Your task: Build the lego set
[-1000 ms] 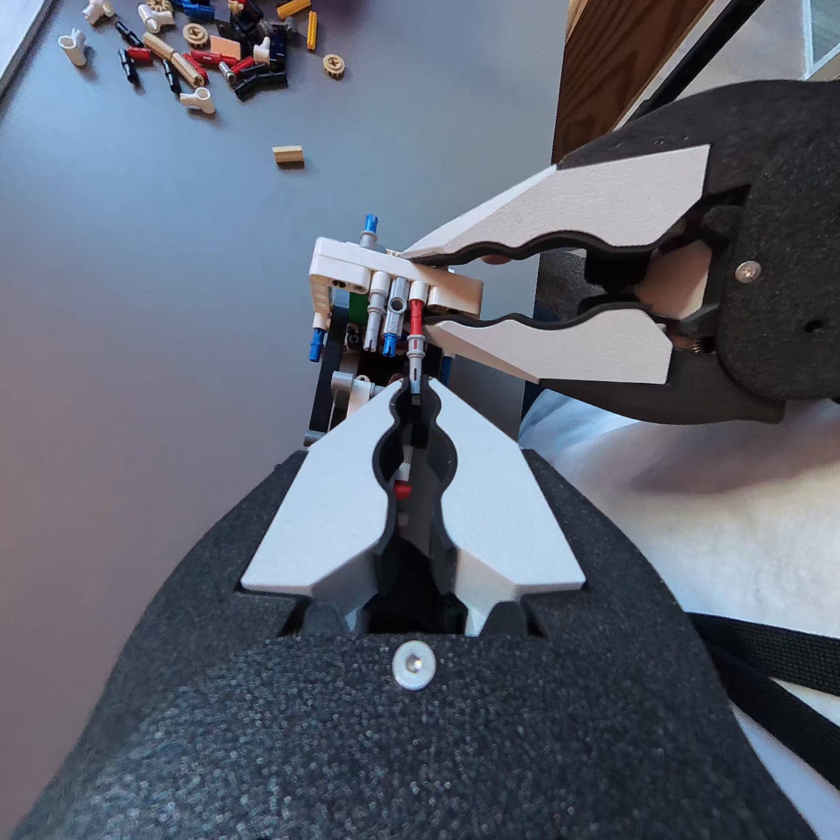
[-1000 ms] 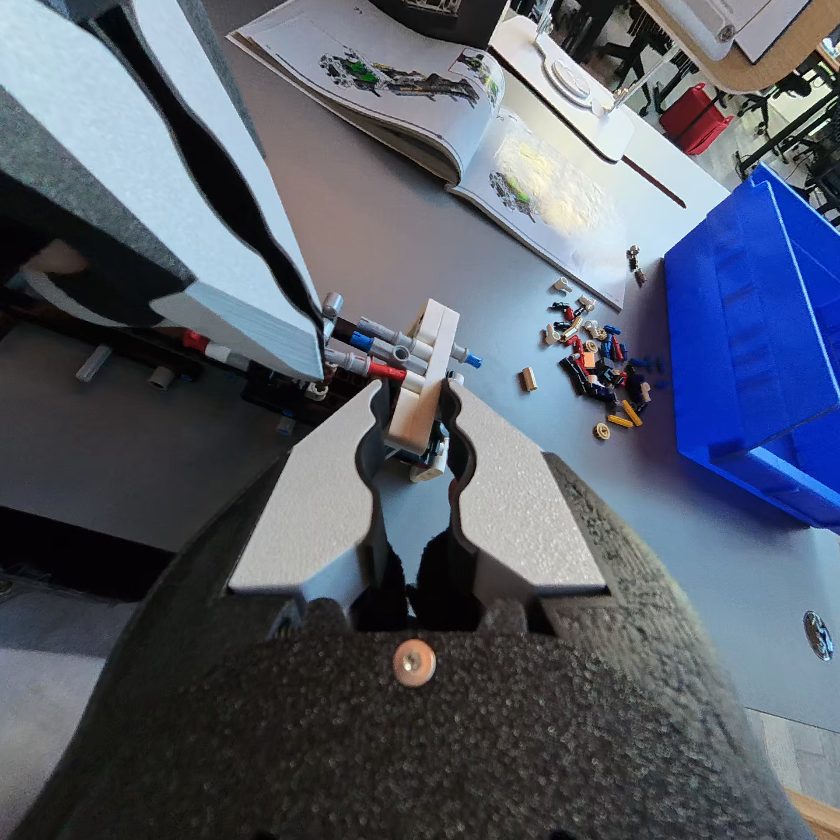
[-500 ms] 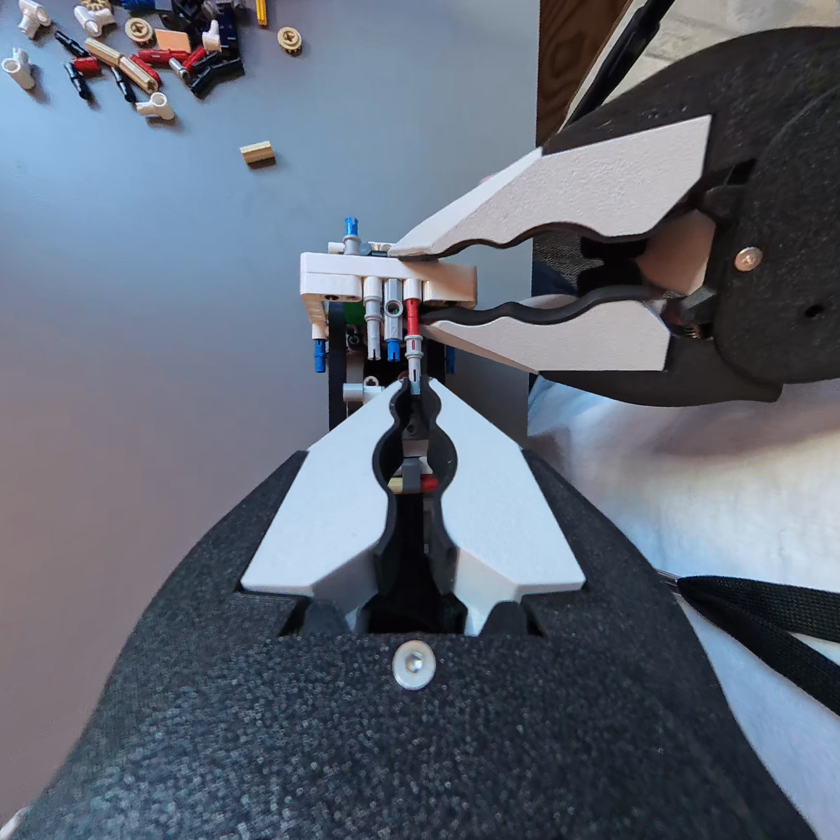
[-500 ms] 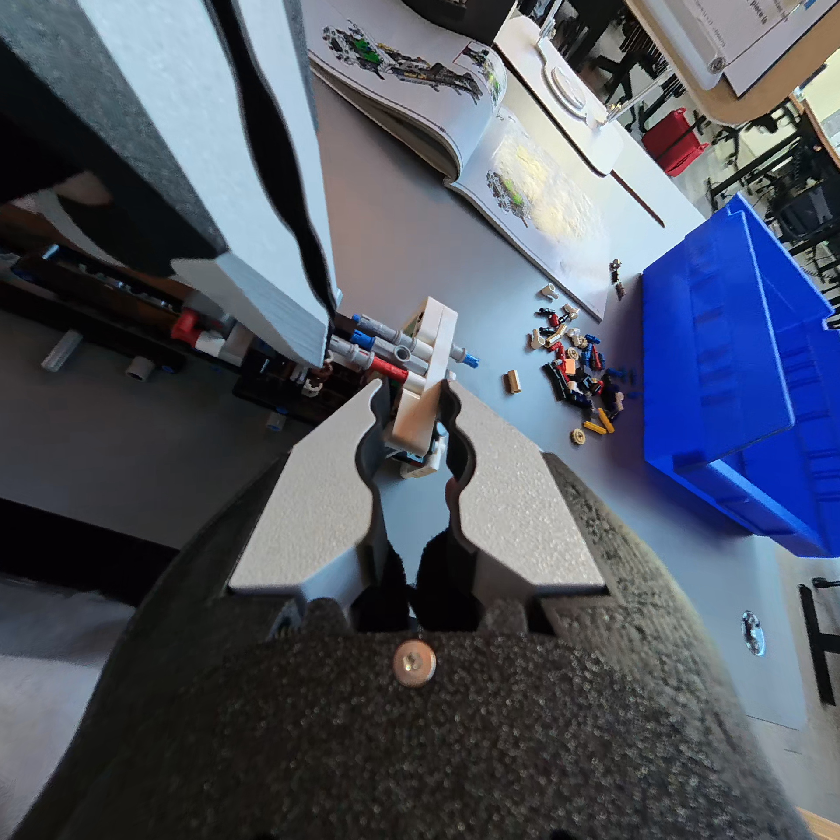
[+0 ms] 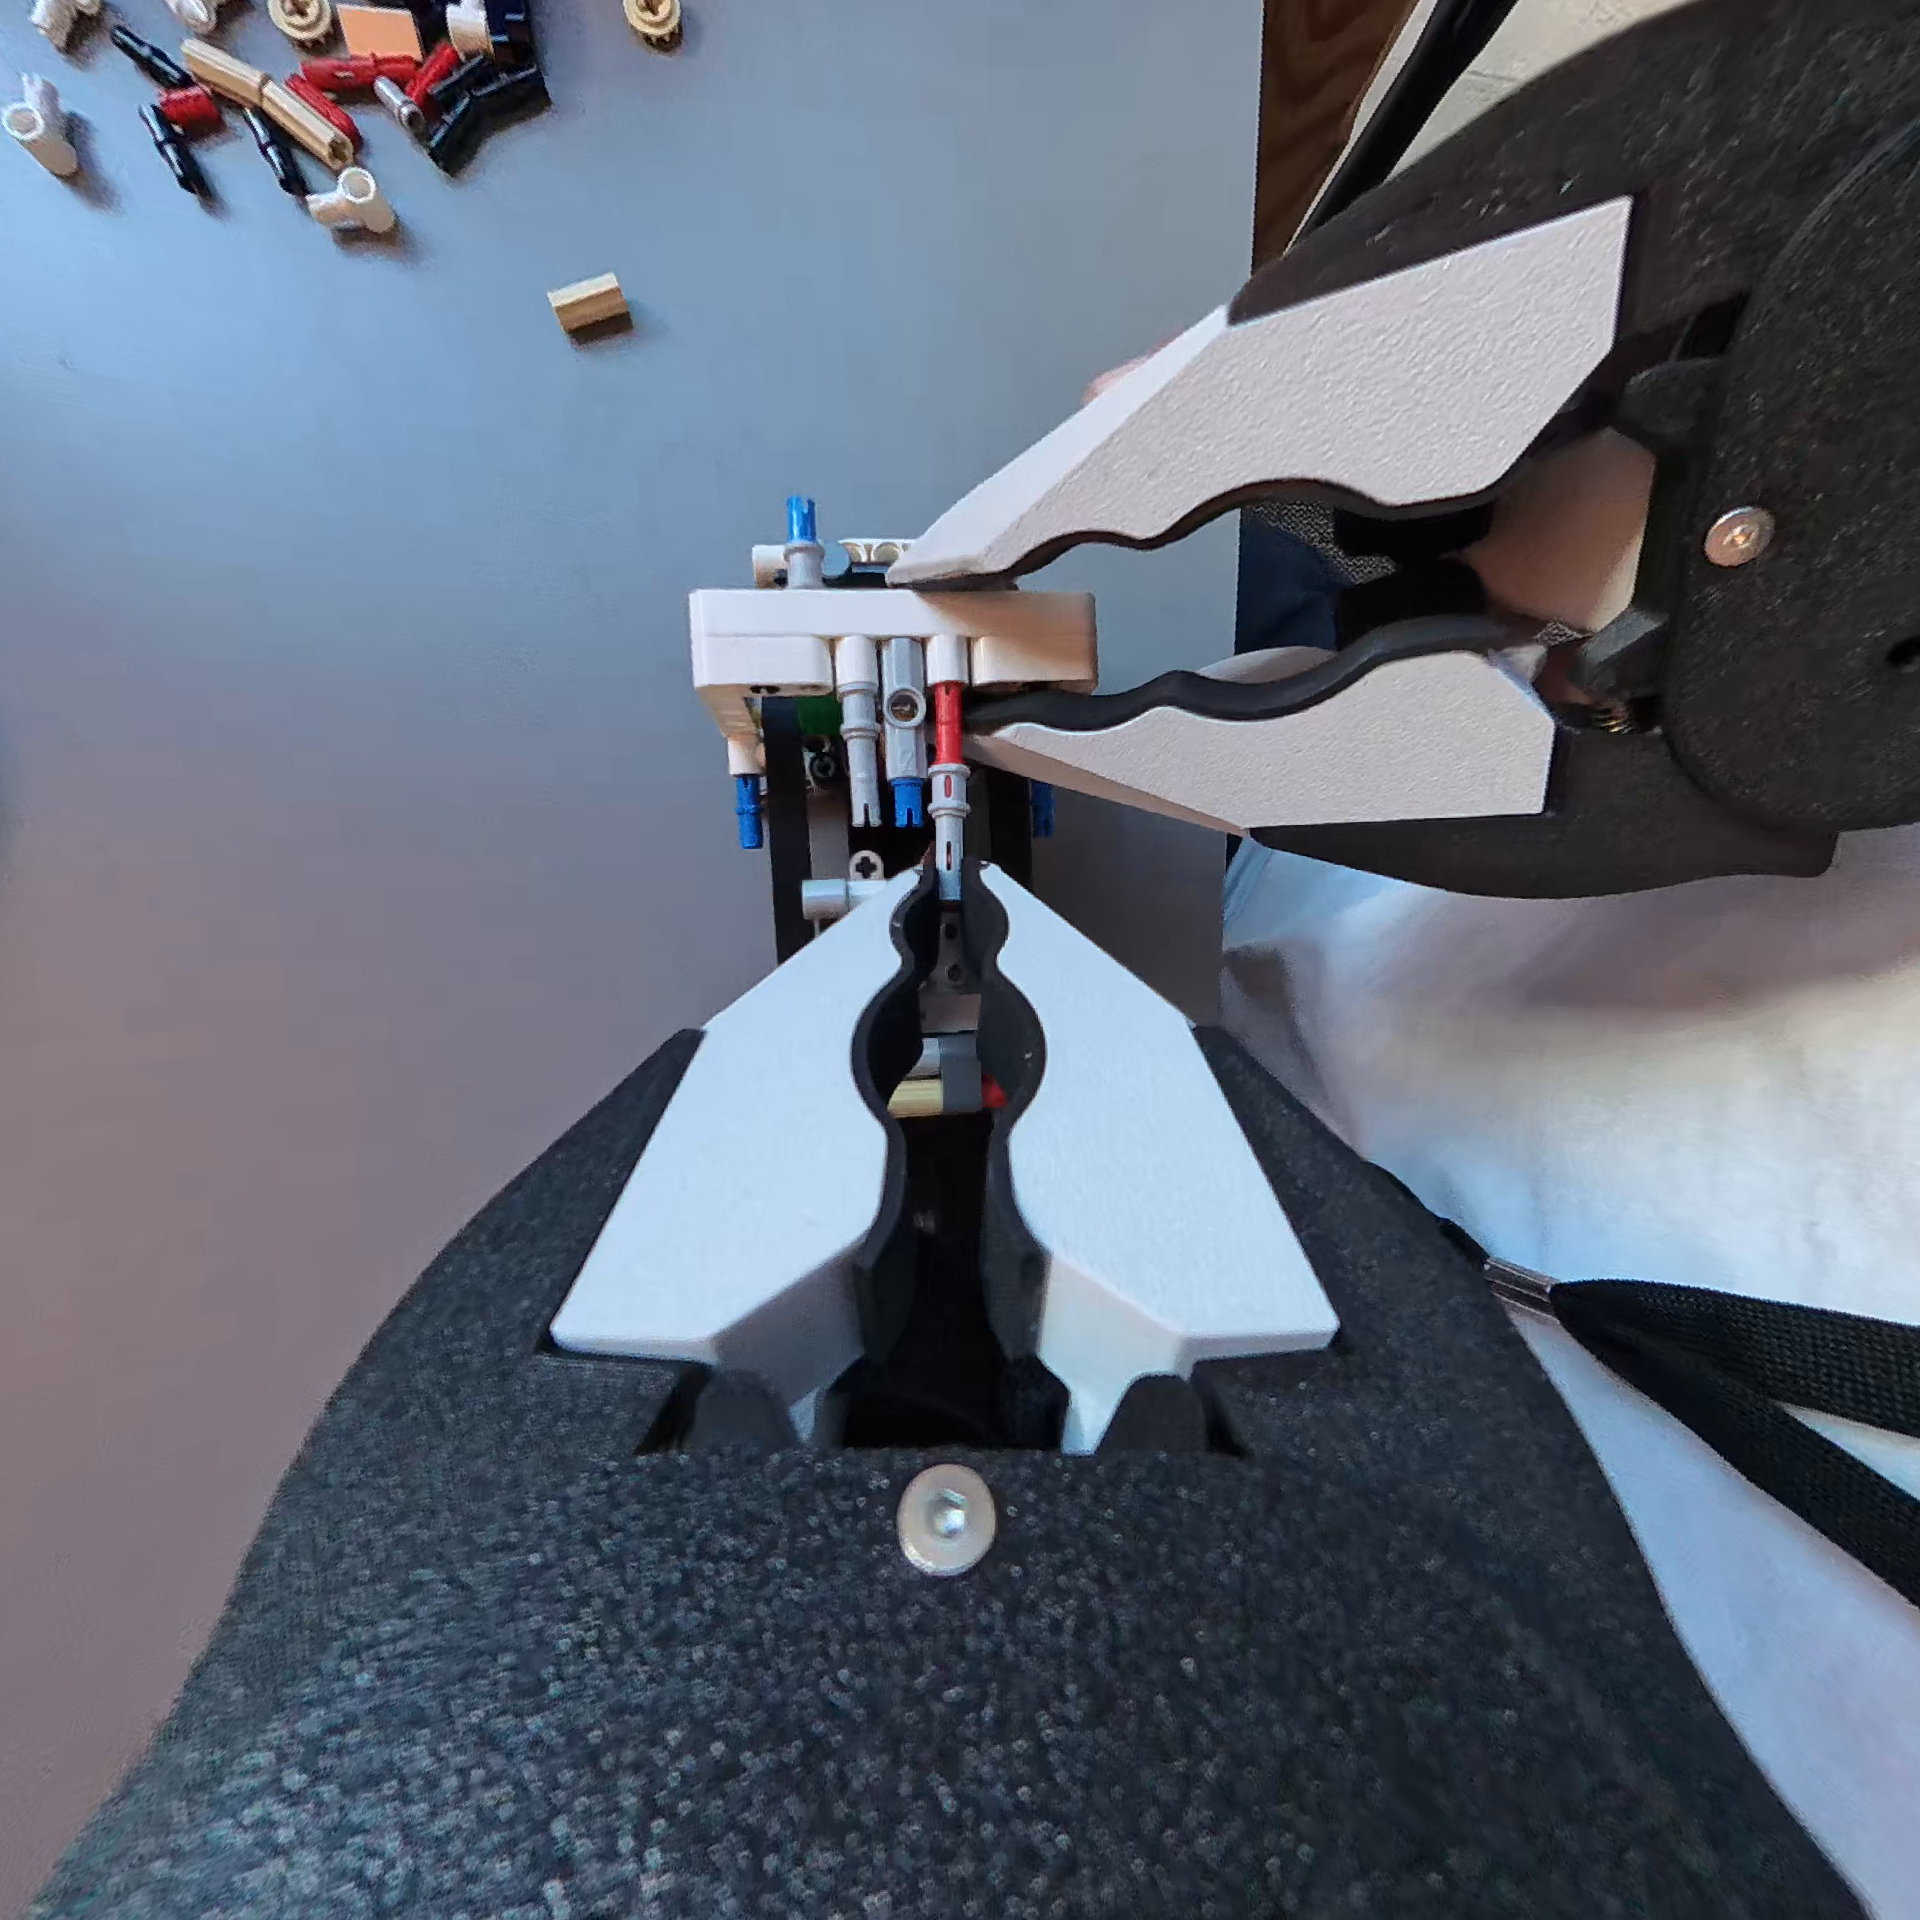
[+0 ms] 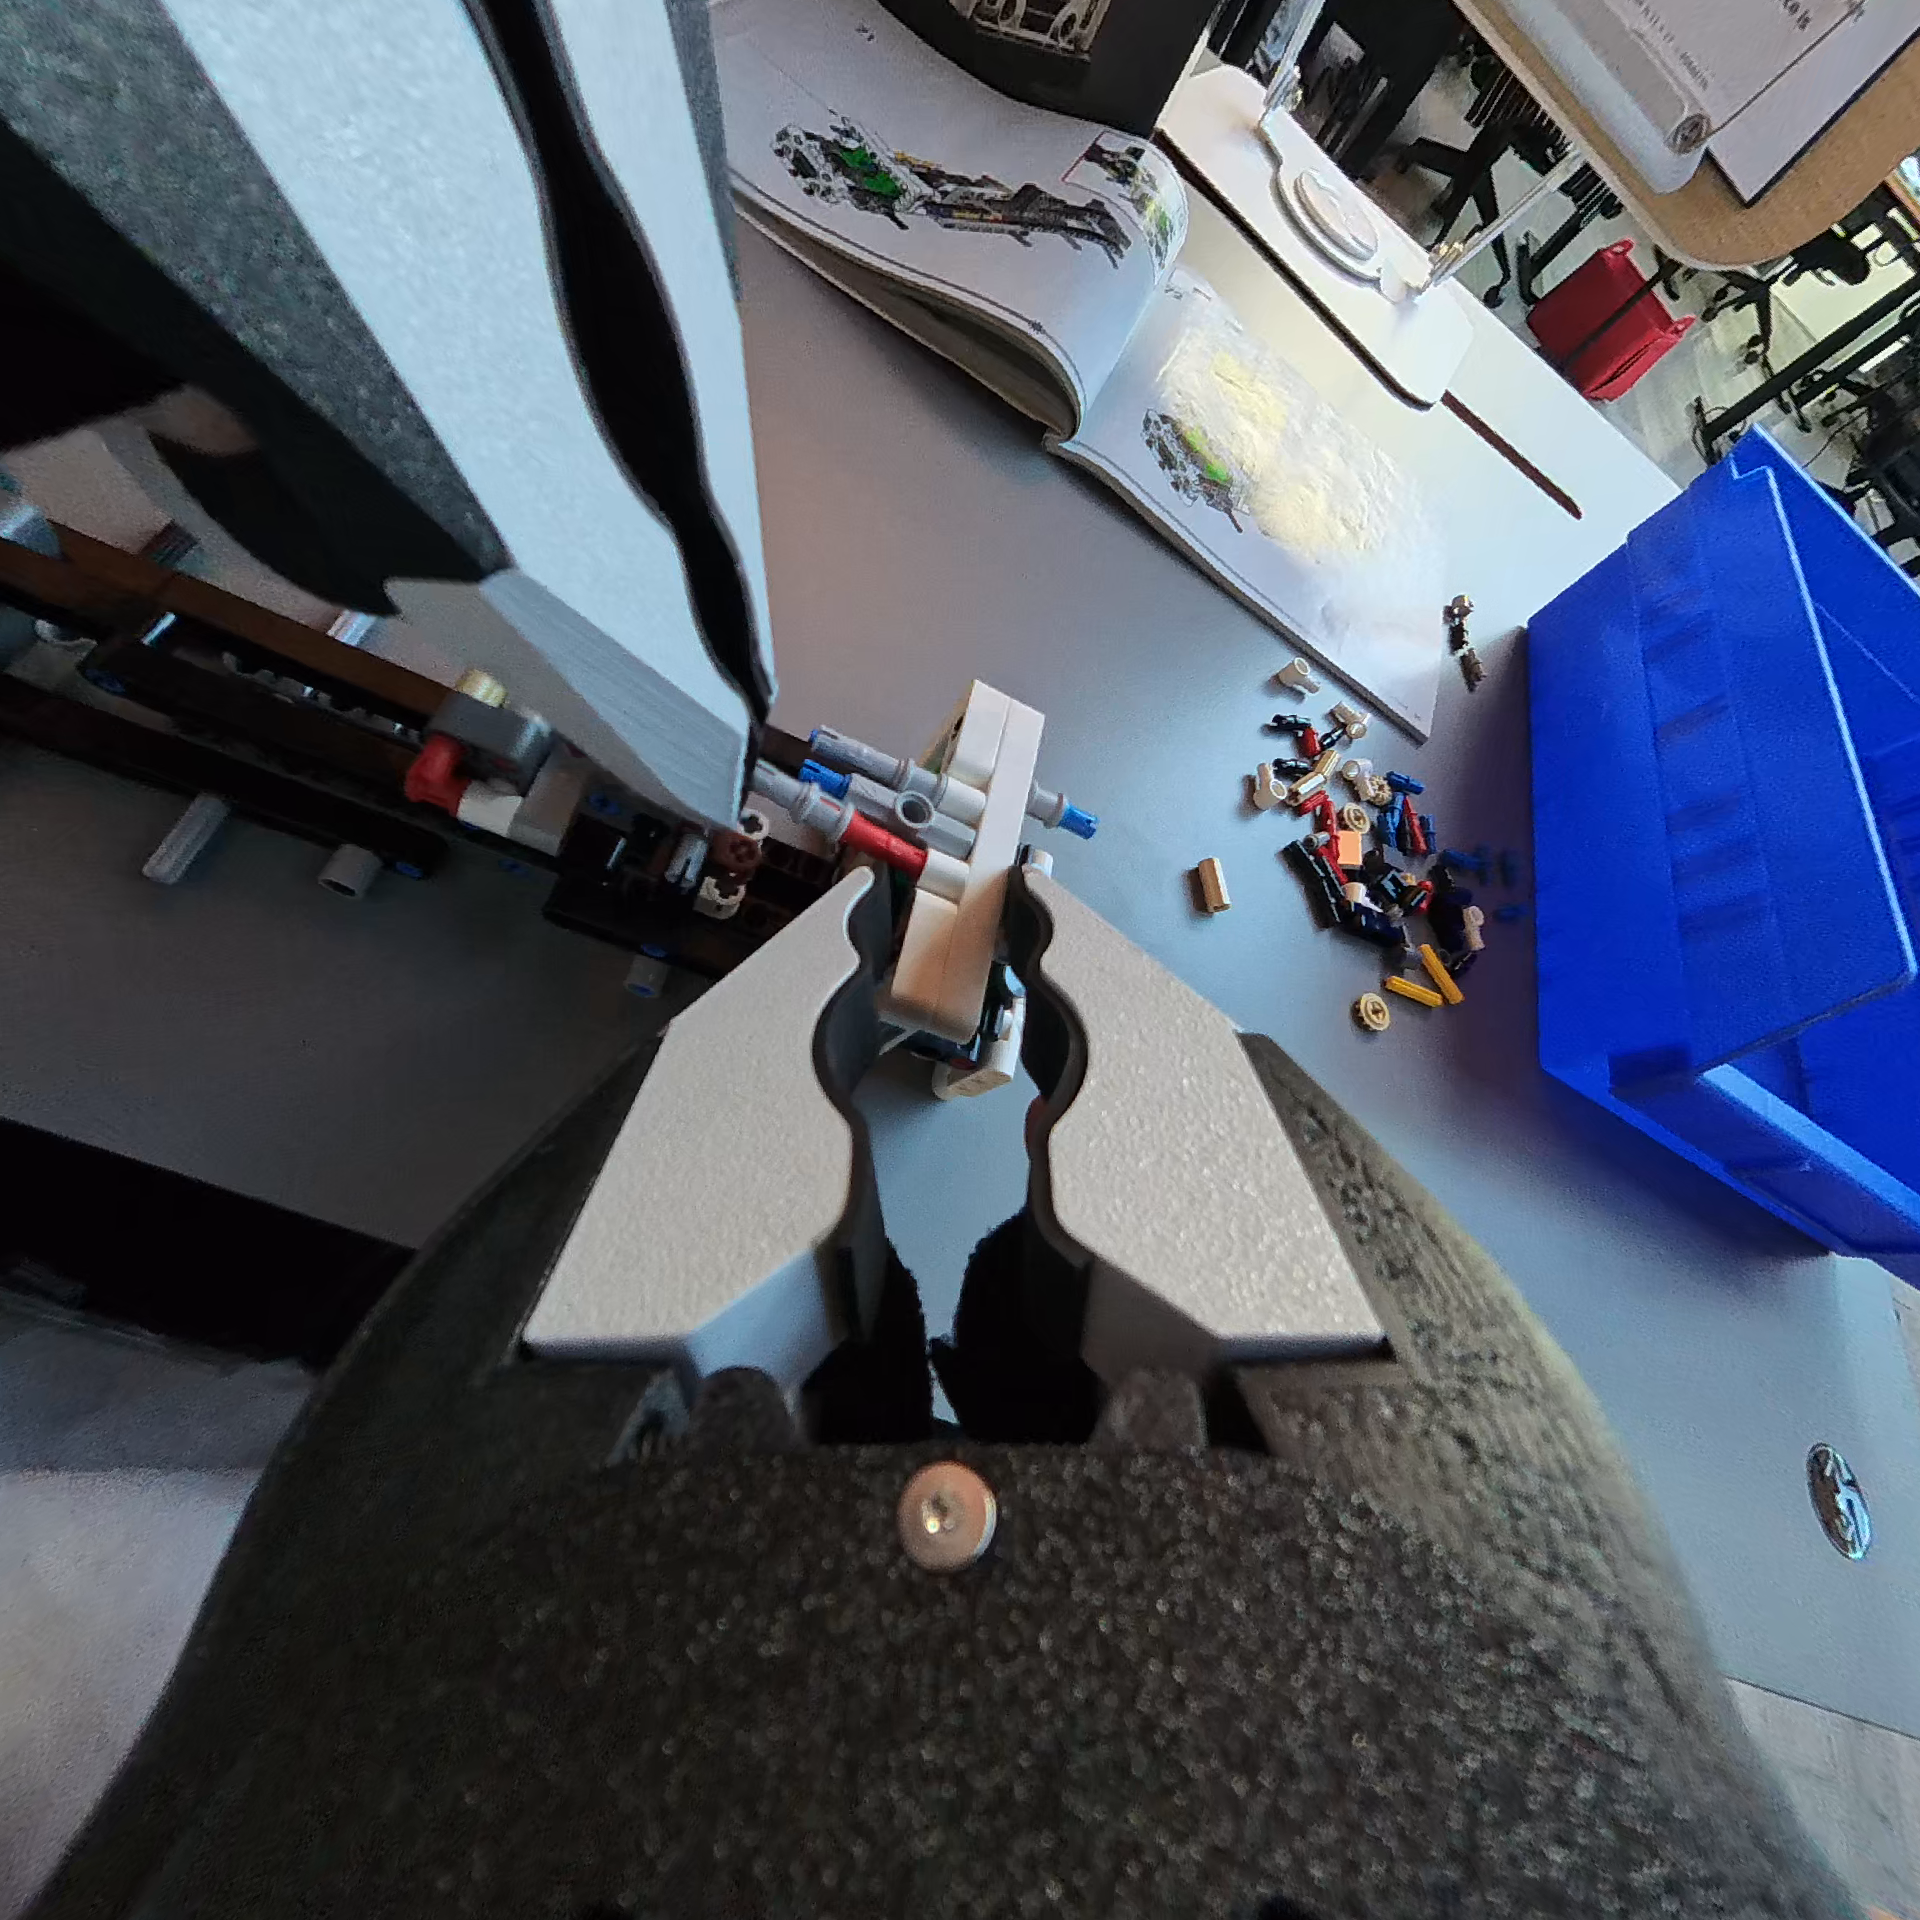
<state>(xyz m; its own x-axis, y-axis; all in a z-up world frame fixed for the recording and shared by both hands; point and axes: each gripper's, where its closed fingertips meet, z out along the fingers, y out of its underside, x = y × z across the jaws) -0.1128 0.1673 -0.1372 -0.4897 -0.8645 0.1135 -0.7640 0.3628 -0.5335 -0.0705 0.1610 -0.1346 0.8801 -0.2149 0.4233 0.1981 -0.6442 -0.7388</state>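
Item: lego assembly (image 5: 894,639), held off the grey table (image 5: 312,623) between our two grippers

Our right gripper (image 6: 940,894) is clamped on its white beam; our left gripper (image 5: 951,883) is closed on its black frame; loose pieces (image 6: 1361,862) lie beside the blue bin (image 6: 1714,831)

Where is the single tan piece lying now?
In the right wrist view the tan piece lies alone on the grey table, just left of the loose pile of parts.

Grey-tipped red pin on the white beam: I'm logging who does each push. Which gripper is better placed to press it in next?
Probably left. The left gripper is shut on the pin, in line with it. The right gripper is clamped on the white beam, bracing it.
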